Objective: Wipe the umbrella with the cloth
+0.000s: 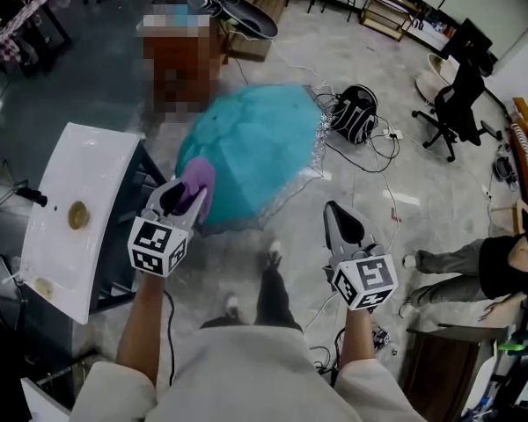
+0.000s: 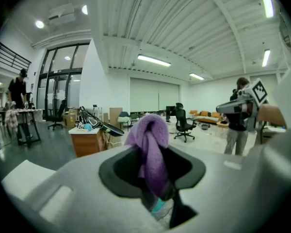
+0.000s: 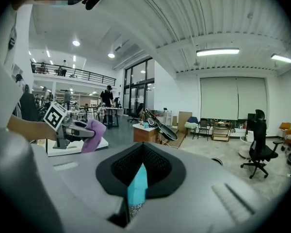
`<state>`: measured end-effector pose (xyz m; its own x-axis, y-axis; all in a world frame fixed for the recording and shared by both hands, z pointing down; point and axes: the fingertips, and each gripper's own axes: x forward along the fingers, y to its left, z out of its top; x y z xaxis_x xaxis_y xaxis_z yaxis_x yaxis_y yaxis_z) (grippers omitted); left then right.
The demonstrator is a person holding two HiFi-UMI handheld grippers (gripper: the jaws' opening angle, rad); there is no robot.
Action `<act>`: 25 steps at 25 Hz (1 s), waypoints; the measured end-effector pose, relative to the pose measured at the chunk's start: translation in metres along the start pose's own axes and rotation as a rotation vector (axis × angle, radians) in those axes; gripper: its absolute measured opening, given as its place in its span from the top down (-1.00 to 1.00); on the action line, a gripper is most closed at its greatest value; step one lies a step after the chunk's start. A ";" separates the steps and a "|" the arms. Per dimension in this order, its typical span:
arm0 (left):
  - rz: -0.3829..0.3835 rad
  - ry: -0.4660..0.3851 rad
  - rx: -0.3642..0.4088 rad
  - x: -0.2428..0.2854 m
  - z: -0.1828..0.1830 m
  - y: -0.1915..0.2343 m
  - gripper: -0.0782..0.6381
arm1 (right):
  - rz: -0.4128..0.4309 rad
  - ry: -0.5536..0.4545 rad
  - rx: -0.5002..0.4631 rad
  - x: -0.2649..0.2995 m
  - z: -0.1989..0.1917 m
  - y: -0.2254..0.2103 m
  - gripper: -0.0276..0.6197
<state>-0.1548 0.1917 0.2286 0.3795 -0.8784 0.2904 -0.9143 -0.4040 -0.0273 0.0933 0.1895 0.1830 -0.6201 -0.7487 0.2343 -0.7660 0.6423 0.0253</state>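
An open teal umbrella [image 1: 255, 148] with a lacy rim lies on the floor ahead of me, blurred in the head view. My left gripper [image 1: 183, 193] is shut on a purple cloth [image 1: 199, 181], held just over the umbrella's near left edge. In the left gripper view the cloth [image 2: 150, 140] hangs out between the jaws, with a sliver of teal below it. My right gripper [image 1: 337, 214] hovers to the right of the umbrella, jaws together and empty. In its own view the right gripper [image 3: 141, 166] shows only a thin teal wedge of umbrella [image 3: 136, 188] through the slit.
A white washbasin top [image 1: 70, 192] stands at my left. Behind the umbrella are a wooden cabinet [image 1: 180, 69], a black backpack [image 1: 356, 112] with cables, and an office chair [image 1: 453, 104]. A person [image 1: 475, 266] sits low at the right. My feet [image 1: 268, 258] are below the umbrella.
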 end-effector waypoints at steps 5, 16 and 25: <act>0.017 0.043 -0.025 0.072 -0.017 0.031 0.42 | 0.023 0.015 0.003 0.057 -0.012 -0.039 0.90; 0.089 0.193 -0.068 0.247 -0.076 0.098 0.42 | 0.077 0.110 0.029 0.179 -0.056 -0.135 0.90; 0.152 0.293 -0.161 0.368 -0.154 0.160 0.42 | 0.166 0.220 0.047 0.266 -0.100 -0.178 0.90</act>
<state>-0.1832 -0.1566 0.4781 0.2019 -0.8055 0.5571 -0.9766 -0.2085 0.0524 0.0822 -0.1075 0.3382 -0.6898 -0.5773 0.4370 -0.6673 0.7410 -0.0744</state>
